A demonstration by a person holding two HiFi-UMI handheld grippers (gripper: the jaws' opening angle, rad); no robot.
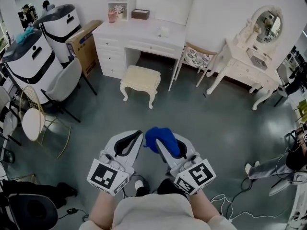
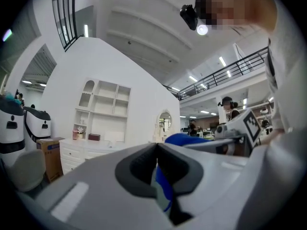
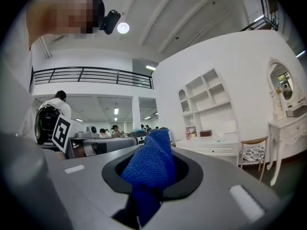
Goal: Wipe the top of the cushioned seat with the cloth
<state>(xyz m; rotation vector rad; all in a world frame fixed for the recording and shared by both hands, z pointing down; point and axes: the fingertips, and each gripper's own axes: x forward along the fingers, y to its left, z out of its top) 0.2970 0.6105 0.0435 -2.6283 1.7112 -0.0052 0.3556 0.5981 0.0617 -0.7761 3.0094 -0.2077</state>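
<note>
Right tool (image 1: 169, 146) is clamped on the blue cloth (image 1: 159, 137). In the right gripper view the cloth (image 3: 151, 164) fills the gap between the jaws and bunches up past the tips.

Cloth long axis runs along the jaws. The free end points away from me, toward the seat, and leans slightly toward my left tool.

Left tool (image 1: 139, 134) has its jaws together at the tips, with nothing clamped that I can see. In the left gripper view (image 2: 157, 146) a thin blue sliver shows in the opening behind the tips; I can't tell what it is.

Both tools are side by side over the floor (image 1: 206, 123), tips near each other. The cloth is just beside the left tool's tip; I can't tell if it touches.

The cushioned seat (image 1: 140, 80) is a cream stool standing upright on the floor. It sits just off the front edge of the white tabletop (image 1: 139, 32), in front of the open knee space.

Seat long axis runs roughly parallel to that front edge, slightly skewed.

The seat is well apart from both tools. The cloth is not on it.
</note>
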